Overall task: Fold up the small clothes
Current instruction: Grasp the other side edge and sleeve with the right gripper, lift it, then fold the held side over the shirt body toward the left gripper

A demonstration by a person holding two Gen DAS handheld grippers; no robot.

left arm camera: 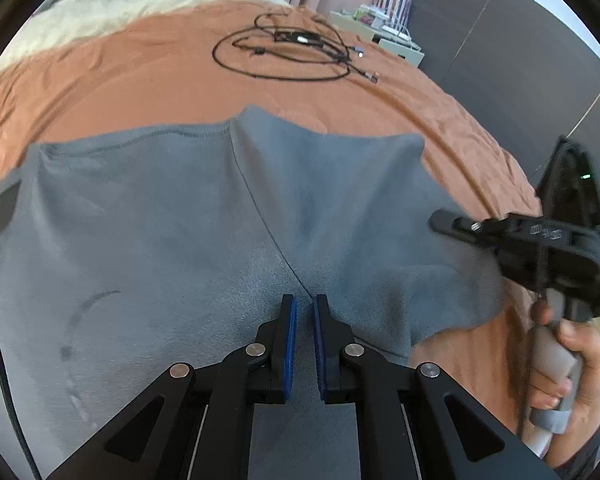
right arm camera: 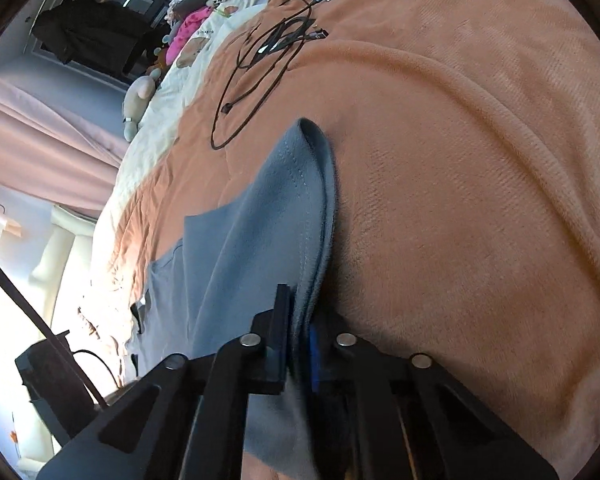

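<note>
Grey shirt lies spread on the orange blanket, hem edge toward the black cable coil. Left gripper is over the shirt's middle seam, jaws nearly pressed together with a thin gap; cloth between them hard to make out. Right gripper pinches the shirt's right edge, lifted into a fold. Bare blanket lies open beyond the shirt. A hand holds the right handle, partly cut off.

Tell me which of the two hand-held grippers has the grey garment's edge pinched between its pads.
The right hand-held gripper: the grey garment runs edge-on between its closed pads. The left hand-held gripper shows a clear gap between its pads.
</note>
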